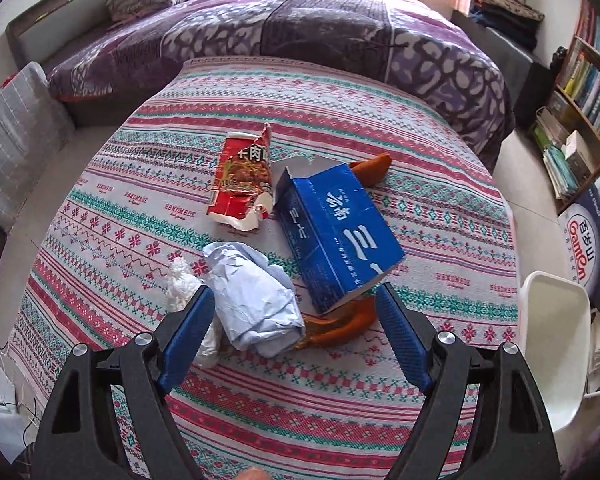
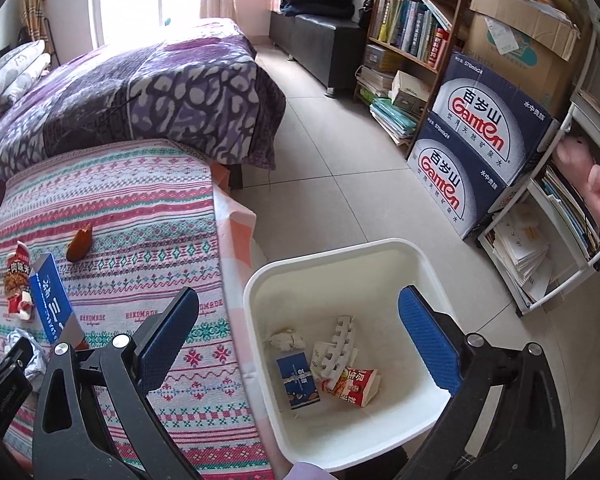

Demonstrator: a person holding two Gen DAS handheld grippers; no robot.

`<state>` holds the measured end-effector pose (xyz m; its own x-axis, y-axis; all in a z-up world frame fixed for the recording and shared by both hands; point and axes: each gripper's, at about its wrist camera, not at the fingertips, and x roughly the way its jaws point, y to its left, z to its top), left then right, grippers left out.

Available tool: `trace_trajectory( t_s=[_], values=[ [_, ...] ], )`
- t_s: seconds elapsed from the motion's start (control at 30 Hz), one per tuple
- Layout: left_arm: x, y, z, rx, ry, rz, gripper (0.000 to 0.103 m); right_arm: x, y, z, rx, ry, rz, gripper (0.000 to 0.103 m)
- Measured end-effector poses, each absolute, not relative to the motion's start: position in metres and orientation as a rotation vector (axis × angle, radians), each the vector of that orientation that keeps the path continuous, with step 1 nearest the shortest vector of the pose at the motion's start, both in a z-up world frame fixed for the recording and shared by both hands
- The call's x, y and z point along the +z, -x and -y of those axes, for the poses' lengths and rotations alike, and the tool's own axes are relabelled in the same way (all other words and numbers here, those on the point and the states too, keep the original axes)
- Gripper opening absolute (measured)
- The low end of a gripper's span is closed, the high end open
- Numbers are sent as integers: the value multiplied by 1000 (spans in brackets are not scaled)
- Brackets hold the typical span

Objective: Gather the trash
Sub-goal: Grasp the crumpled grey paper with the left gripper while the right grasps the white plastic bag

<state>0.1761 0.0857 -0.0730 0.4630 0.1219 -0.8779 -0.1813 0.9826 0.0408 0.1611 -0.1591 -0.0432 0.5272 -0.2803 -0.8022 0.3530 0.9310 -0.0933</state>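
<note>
So the setup made sense once you looked at where everything sat. The white bin (image 2: 428,276) stood on the floor right against the edge of the table (image 2: 172,216), low enough that stuff could just be dropped in from the tabletop side. It already had a few bits in the bottom: a small blue carton (image 2: 298,380), a red-and-white wrapper (image 2: 354,386), a white scalloped foam strip (image 2: 342,340) and a wad of paper (image 2: 287,339).

The right hand-held gripper (image 2: 300,328) hung over the bin with its jaws spread wide and nothing between them. My guess was it had nothing left to do there, since the pads were well clear of anything.

The rest of the trash was bunched in the middle of the striped cloth: a crumpled pale blue paper ball (image 1: 256,300), a white tissue wad (image 1: 182,284) touching it, a blue box (image 1: 336,232) lying tilted across an orange peel-like thing (image 1: 336,324), and a torn red noodle packet (image 1: 242,180) just behind.

The left hand-held gripper (image 1: 294,300) was angled down at that pile with its jaws apart, the paper ball sitting between the 2 blue pads but not squeezed by either. It looked lined up for that ball next, probably because it was the nearest piece and soft enough to pinch easily. The box edge sat close to the right pad, so it might get nudged.
</note>
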Motion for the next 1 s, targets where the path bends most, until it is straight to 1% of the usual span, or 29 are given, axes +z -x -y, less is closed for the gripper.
trace_trajectory(
  t_s=[0.3, 0.37, 0.4, 0.43, 0.5, 0.6, 0.73, 0.9, 1.0],
  values=[
    [-123, -208, -111, 210, 76, -1210, 79, -55, -169, 130, -354, -14, -974, 96],
    [-129, -209, -112, 199, 63, -1215, 71, -57, -171, 127, -349, -19, -982, 96],
    [-130, -210, -112, 200, 45, -1216, 63, -58, -172, 125, -346, -21, -986, 96],
    [-130, -210, -111, 201, 25, -1216, 58, -59, -173, 123, -342, -21, -990, 96],
    [-126, -207, -111, 186, 26, -1207, 56, -61, -175, 119, -334, -15, -996, 96],
    [-110, -203, -116, 148, 59, -1177, 54, -64, -177, 109, -315, 1, -1000, 96],
    [-68, -196, -131, 104, 138, -1091, 54, -67, -177, 95, -266, 25, -993, 96],
    [-12, -186, -174, 126, 273, -978, 54, -75, -179, 65, -156, 72, -1019, 96],
    [14, -179, -202, 180, 307, -920, 54, -82, -178, 36, -51, 92, -1040, 96]
  ],
)
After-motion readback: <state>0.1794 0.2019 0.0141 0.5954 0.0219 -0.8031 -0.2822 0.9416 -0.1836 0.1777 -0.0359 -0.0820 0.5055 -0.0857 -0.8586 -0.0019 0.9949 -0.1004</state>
